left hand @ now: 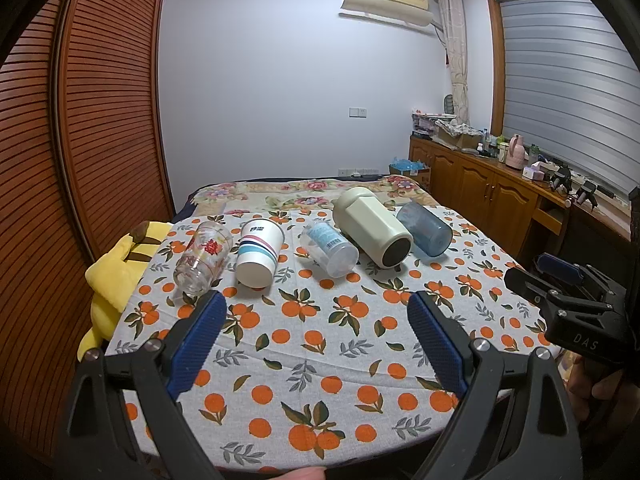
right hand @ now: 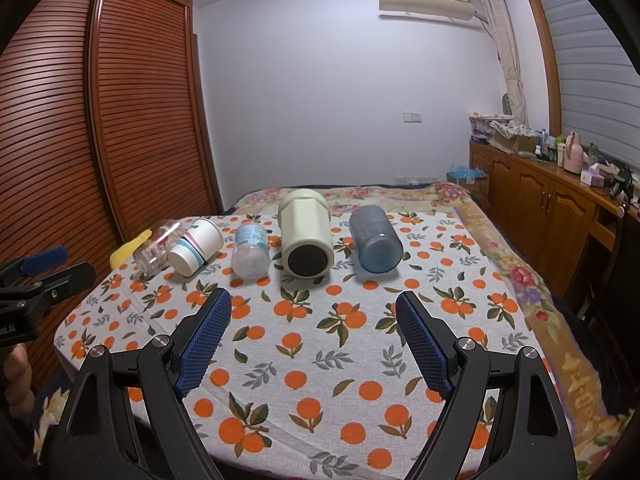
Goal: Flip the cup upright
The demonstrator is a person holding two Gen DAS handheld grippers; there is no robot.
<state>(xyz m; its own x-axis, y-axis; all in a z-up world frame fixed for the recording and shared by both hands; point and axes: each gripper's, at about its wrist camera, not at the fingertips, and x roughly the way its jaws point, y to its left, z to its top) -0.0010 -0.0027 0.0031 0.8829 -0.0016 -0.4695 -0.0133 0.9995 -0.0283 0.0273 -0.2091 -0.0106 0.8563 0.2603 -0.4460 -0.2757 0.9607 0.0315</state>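
1. Orange-print cloth (left hand: 320, 344) is covering the table, with five cups lying on their sides in a row across its far half.
2. Counted left to right: painted glass (left hand: 203, 257), striped paper cup (left hand: 259, 251), clear plastic cup (left hand: 329, 249), cream mug (left hand: 372, 227), blue tumbler (left hand: 425, 229).
3. Long axes are running roughly 12 to 6 o'clock, bases facing the cameras.
4. Left gripper (left hand: 316, 312) and right gripper (right hand: 313, 307) are both gaping wide, gripping nothing.
5. Only the left view is showing the whole yellow plush (left hand: 116, 272) at 9 o'clock.

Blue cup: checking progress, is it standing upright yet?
No, the blue cup lies on its side on the orange-print cloth, base toward the camera.
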